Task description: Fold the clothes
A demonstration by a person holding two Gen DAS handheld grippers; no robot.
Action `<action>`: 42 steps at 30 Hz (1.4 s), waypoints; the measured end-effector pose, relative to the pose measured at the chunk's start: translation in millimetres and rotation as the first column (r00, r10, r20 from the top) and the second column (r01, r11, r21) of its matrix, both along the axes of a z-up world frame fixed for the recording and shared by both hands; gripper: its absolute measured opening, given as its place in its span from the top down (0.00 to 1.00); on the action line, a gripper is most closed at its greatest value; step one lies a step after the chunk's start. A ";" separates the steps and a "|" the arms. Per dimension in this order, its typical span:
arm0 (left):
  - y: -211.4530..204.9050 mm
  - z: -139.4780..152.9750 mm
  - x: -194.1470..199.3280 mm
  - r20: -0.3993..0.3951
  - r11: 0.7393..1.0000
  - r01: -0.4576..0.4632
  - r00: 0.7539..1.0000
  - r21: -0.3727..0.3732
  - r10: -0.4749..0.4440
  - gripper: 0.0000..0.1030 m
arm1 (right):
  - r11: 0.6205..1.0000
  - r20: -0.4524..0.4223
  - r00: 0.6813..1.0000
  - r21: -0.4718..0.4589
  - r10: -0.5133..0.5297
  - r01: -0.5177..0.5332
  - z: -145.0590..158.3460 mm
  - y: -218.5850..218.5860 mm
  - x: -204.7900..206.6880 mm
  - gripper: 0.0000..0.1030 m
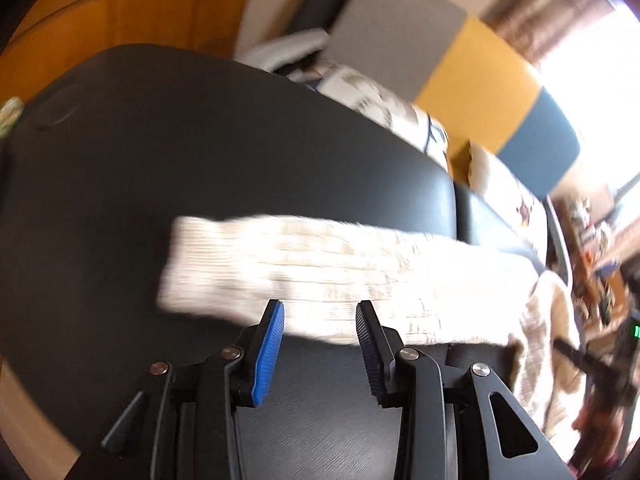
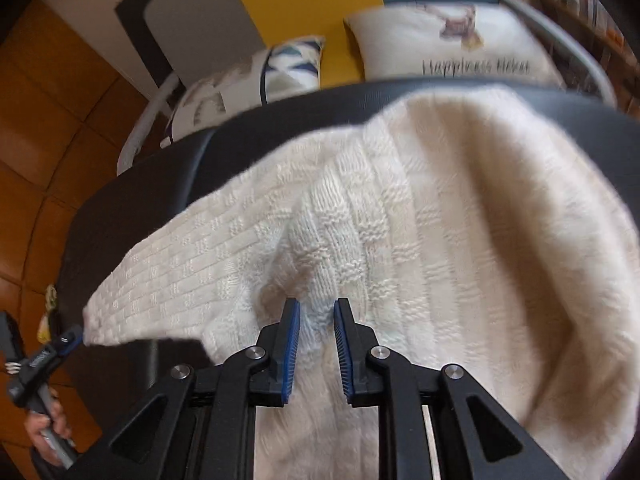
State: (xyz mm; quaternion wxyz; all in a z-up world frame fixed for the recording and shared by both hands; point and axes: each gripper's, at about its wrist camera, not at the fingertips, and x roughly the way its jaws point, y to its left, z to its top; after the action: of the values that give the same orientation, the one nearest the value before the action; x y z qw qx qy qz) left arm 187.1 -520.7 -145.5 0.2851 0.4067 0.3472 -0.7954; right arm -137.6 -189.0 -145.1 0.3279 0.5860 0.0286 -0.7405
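Right hand-held gripper (image 2: 316,310) over cream sweater (image 2: 400,220).

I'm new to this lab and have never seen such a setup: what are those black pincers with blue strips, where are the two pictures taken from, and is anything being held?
No robot arm here: a person carries a handheld gripper in each hand, each with a camera looking along its two jaws. One picture comes from the left gripper, the other from the right gripper. A cream knitted sweater lies spread on a dark padded surface. The left view shows its sleeve stretched across that surface; the left jaws stand apart just short of it, holding nothing. The right jaws stand a little apart with a ridge of the knit between them; the blue pads do not seem to press it. Behind are two pillows, and the person's hand shows at the right view's lower left corner.
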 end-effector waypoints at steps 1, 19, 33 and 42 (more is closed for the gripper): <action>-0.4 -7.2 -7.2 0.033 1.000 -0.010 0.999 0.004 0.010 0.64 | 1.000 0.011 1.000 0.014 0.009 -0.009 -7.1 -3.0 -1.3 0.82; 207.7 -35.0 -59.2 -0.185 0.819 0.414 0.910 0.397 -0.370 0.61 | 0.999 -0.111 0.993 0.002 -0.033 0.034 45.4 274.0 26.2 0.70; 287.9 -40.9 -82.8 -0.092 0.816 0.434 0.896 0.383 -0.434 0.61 | 0.976 -0.255 0.967 0.216 0.024 0.032 -7.8 284.2 59.1 0.89; 266.4 -9.1 -89.0 -0.168 0.862 0.425 0.904 0.276 -0.393 0.94 | 0.815 -0.522 0.851 0.516 0.054 0.265 18.6 313.7 22.1 0.93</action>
State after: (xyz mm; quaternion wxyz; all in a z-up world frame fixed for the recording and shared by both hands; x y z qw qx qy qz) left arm 98.1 -254.3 -154.7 0.0244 0.4678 0.3866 -0.7944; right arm -115.6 124.7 -126.5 0.0744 0.4379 0.3012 -0.8438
